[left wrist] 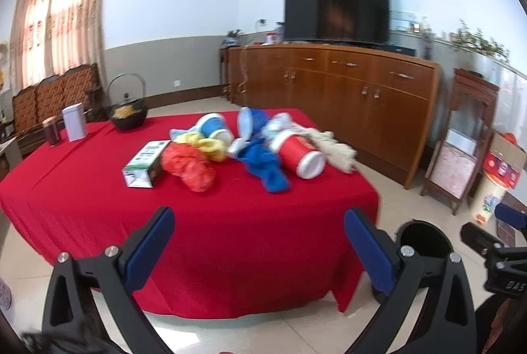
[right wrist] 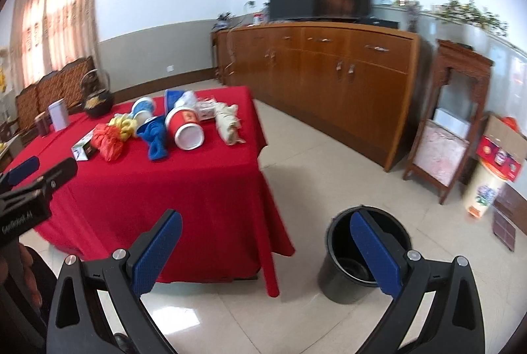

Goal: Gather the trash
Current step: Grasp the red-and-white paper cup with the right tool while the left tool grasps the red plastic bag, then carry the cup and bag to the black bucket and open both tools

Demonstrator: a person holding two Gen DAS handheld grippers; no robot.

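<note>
Both empty — left gripper (left wrist: 258,224) spread, right gripper (right wrist: 265,229) spread; trash pile (left wrist: 243,145) at 12 on bench (left wrist: 197,222); black bin (right wrist: 365,258) at 4.

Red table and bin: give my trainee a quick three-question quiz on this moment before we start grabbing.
1. True or false: the black bin stands on the red table.
2. Which lies nearest the table's right edge: A) beige cloth B) orange bag C) white tin?
3. Fill in: the left gripper and right gripper are both ____.

Key: 1 false, it stands on the floor; 2 A; 3 open, holding nothing.
</note>
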